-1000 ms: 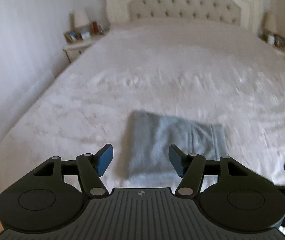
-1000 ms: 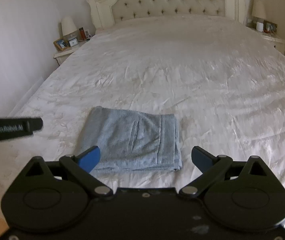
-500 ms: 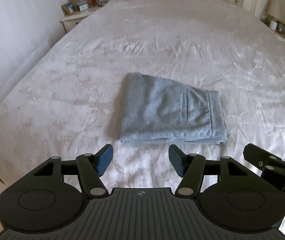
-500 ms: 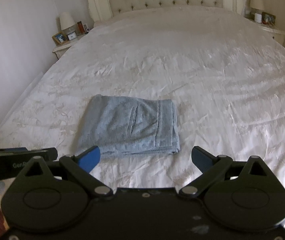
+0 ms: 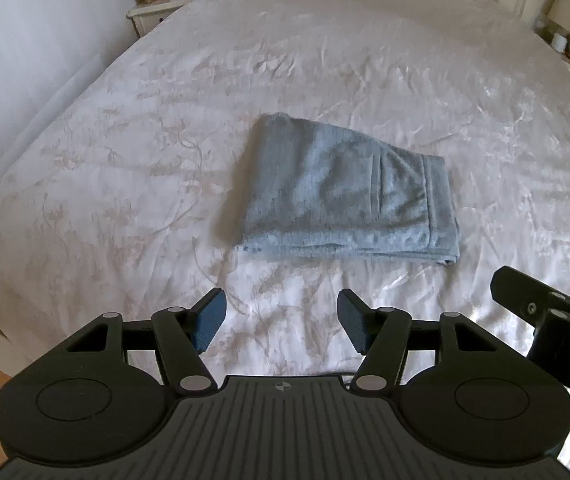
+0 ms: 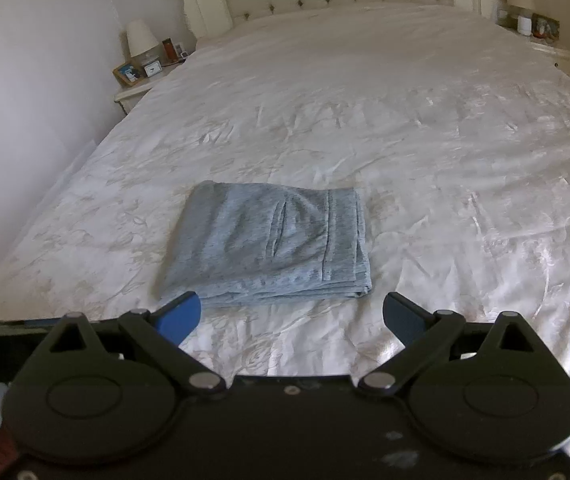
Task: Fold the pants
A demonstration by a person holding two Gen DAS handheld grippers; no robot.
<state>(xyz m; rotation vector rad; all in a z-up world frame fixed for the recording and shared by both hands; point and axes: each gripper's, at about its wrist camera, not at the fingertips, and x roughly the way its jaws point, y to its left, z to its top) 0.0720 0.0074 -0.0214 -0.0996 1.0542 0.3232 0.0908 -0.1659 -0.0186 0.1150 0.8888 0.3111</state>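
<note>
The pants (image 5: 345, 196) lie folded into a compact grey-blue rectangle at frame centre on the white bed (image 5: 125, 140). The left tool (image 5: 281, 320) and right tool (image 6: 291, 316), at lower frame, are both spread wide, empty, clear of the fabric.

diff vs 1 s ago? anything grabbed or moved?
Nothing was grabbed or released. The left tool tipped down toward the bed: the headboard slid out of its view and the pants now sit mid-frame. The right tool shifted only slightly. The left tool's body now shows lower at the left edge of the right view. Unchanged: both tools open, and the pants folded flat on the bedspread.
</note>
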